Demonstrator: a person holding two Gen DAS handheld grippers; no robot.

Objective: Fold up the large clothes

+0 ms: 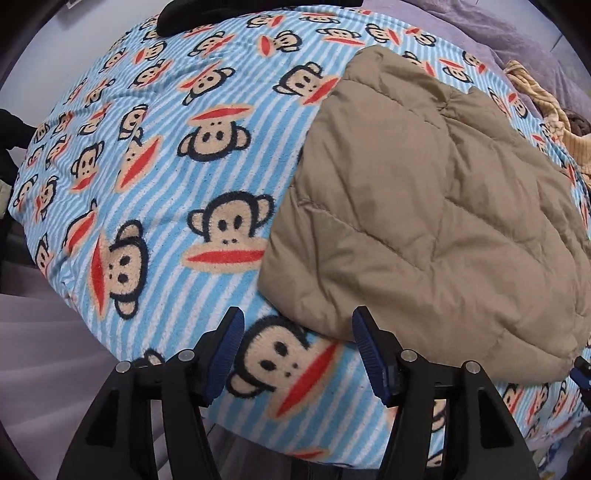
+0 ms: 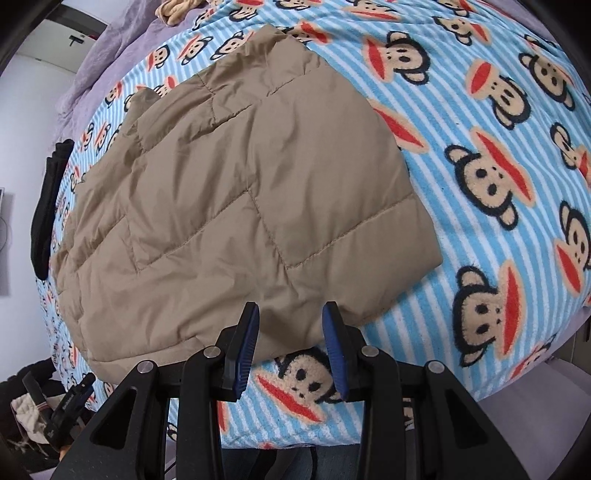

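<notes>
A tan quilted puffer jacket (image 1: 424, 206) (image 2: 236, 206) lies folded into a compact rectangle on a blue-striped monkey-print blanket (image 1: 155, 192) (image 2: 480, 229). My left gripper (image 1: 297, 336) is open above the blanket, just off the jacket's near left corner, with nothing between its blue pads. My right gripper (image 2: 291, 328) is open too, hovering over the jacket's near edge and holding nothing. In the left wrist view, the right gripper's tip (image 1: 581, 373) shows at the far right edge. The left gripper (image 2: 70, 402) appears low on the left in the right wrist view.
A black garment (image 2: 48, 210) (image 1: 207, 14) lies along the blanket's far edge. A purple bedcover (image 1: 517, 33) (image 2: 122, 48) and a yellowish knitted cloth (image 1: 546, 99) (image 2: 177, 7) sit beyond the blanket. The bed's near edge drops off just below both grippers.
</notes>
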